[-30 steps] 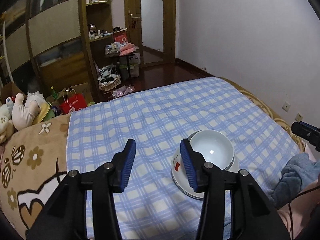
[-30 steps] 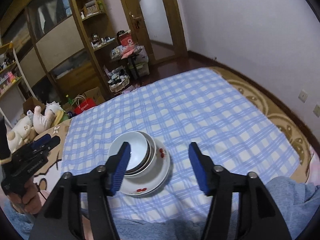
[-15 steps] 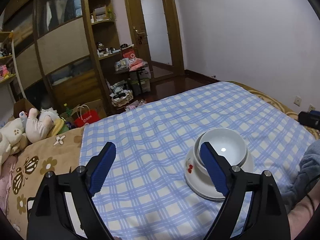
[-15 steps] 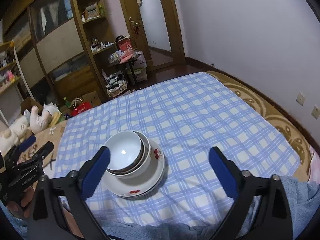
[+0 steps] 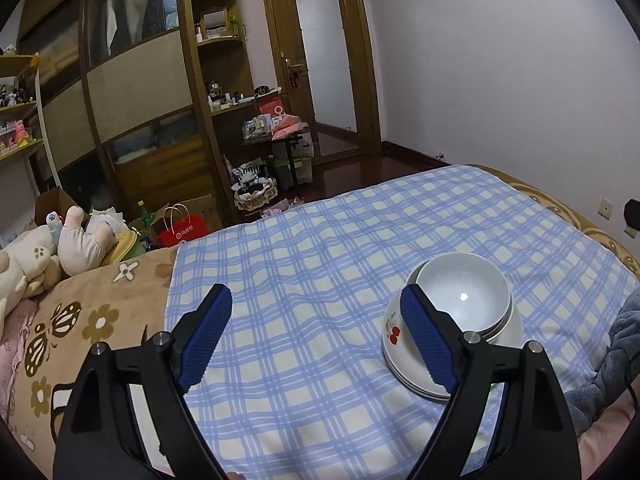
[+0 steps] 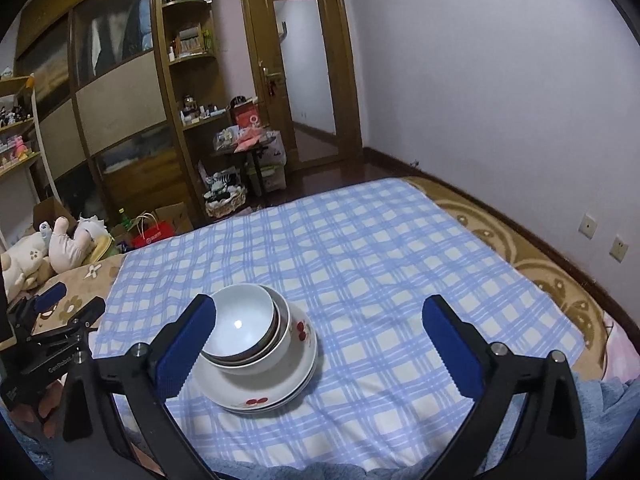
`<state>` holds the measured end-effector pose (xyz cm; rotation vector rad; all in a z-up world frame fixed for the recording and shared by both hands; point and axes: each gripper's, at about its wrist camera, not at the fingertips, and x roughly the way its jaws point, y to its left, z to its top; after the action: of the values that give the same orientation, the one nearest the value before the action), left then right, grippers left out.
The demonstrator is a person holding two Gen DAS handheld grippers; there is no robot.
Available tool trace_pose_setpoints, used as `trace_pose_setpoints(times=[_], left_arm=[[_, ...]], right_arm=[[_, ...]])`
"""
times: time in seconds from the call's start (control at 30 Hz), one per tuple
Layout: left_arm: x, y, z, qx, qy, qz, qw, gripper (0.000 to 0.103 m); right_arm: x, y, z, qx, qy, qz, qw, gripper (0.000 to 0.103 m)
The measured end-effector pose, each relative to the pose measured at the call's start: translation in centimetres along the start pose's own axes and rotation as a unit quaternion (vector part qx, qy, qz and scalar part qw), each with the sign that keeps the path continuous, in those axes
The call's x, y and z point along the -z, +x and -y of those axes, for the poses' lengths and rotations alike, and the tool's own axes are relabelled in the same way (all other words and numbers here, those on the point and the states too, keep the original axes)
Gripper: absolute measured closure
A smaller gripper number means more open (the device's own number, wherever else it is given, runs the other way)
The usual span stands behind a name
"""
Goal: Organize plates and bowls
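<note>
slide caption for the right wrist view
Open right gripper above nested bowls stacked on plates on a blue checked cloth.

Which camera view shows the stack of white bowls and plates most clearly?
The right wrist view: the stack of white bowls and plates shows nearly whole, each layer visible. In the left wrist view, the left tool's finger covers part of the stack.

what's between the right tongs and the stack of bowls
Nothing: in the right wrist view, the right tongs hang open, their left finger overlapping the bowl stack.
</note>
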<state>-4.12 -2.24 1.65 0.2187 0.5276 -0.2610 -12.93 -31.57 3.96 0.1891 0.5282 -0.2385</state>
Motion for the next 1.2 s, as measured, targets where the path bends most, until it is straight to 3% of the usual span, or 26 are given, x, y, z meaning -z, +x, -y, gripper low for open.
trace_pose_setpoints(times=[0.2,0.97,1.2], left_arm=[[0.06,0.21,-0.04,-0.002,-0.002,-0.001,1.0,0.018],[0.04,0.51,-0.48,-0.007,-0.011,-0.004,0.9999,0.018],[0.02,0.05,0.03,-0.017,0.007,0.009,0.9998,0.018]], right_arm=[[-0.22,-1.04,-0.6,0.026,-0.014,0.035,0.999,0.0],[-0.28,-0.67,-0.98,0.038,-0.02,0.025,0.999,0.0],[0.21,-0.56,-0.86,0.035,-0.021,0.022,0.999,0.0]])
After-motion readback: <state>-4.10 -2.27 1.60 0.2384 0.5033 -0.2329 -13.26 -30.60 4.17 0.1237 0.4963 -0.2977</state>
